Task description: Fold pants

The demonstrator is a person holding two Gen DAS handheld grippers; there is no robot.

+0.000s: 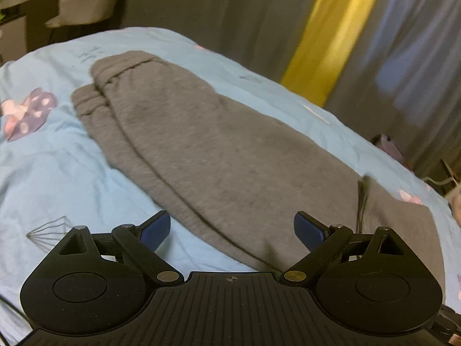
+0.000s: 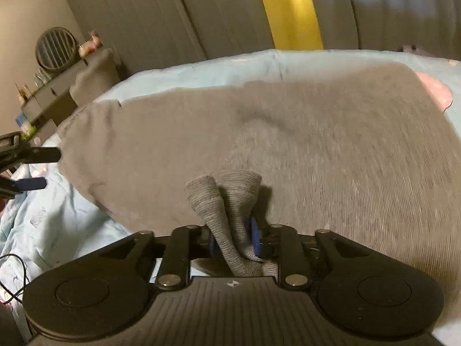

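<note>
Already halved leg-on-leg on the pale blue bed [image 1: 52, 155], the soft, limp grey fleece pants [image 1: 207, 150] suit edge grips: the right gripper [image 2: 234, 238] pinches a bunched fold, the left gripper [image 1: 232, 229] gapes empty.

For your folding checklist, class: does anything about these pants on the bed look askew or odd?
Yes. At the far end of the pants, the two cuffs are offset, not stacked evenly. The right claw pinches a bunched wad of fabric.
</note>
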